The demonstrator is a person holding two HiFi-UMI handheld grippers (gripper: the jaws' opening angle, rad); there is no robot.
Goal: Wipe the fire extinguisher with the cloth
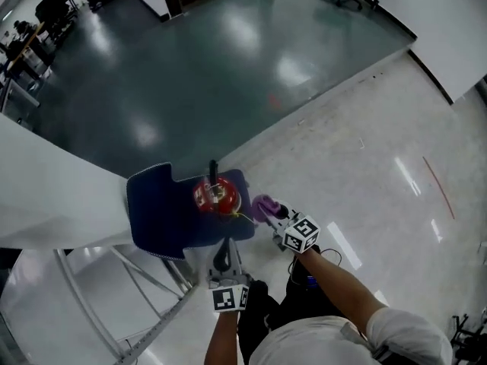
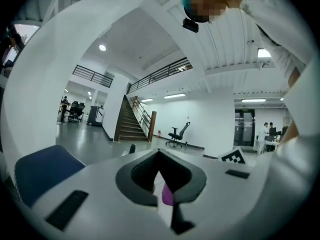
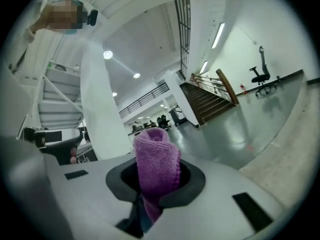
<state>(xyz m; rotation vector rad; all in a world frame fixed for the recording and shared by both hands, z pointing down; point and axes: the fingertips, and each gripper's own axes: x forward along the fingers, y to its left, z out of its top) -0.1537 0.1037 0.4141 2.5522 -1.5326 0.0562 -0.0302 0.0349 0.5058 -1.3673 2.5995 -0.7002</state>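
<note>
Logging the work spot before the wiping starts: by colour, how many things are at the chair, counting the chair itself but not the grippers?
Red: 1, the fire extinguisher standing on the chair
Purple: 1, the cloth held in the jaws of the right gripper
Blue: 1, the chair
Total: 3

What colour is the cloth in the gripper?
Purple. The cloth shows best in the right gripper view, pinched between the jaws.
</note>
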